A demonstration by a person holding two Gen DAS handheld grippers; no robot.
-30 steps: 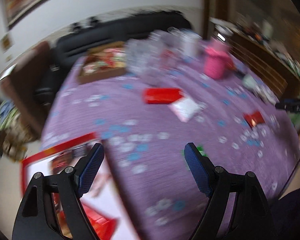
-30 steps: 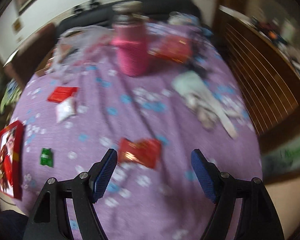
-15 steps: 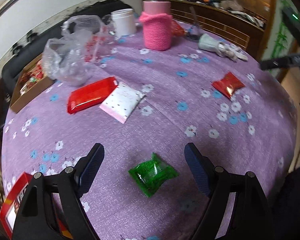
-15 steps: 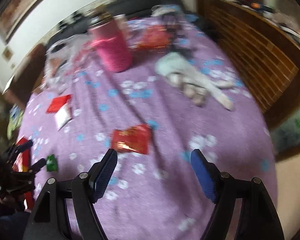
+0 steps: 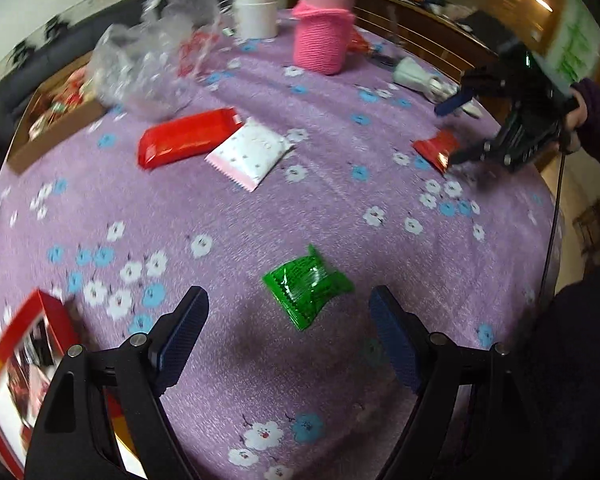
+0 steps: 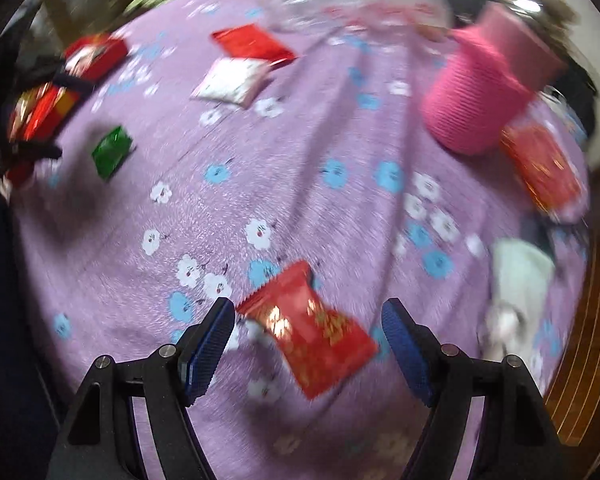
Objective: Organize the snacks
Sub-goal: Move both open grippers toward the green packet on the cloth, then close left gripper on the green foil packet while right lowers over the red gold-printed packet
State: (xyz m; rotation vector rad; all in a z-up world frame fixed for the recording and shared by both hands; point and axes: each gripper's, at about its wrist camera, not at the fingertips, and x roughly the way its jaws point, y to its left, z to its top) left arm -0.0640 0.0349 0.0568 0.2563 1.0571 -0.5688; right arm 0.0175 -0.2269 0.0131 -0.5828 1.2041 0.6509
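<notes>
progress: early — no snack gathered yet | left tool spread wide, empty, over green packet on the desk | right tool spread wide, empty — straddling small red packet | long red packet and white packet still loose

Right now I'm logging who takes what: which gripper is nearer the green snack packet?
Left. The left gripper hovers open right over the green snack packet; the right gripper is across the table.

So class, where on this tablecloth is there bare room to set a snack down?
Bare cloth lies between the green packet, white packet and small red packet. The far edge is crowded: plastic bag, white jar, pink holder.
</notes>
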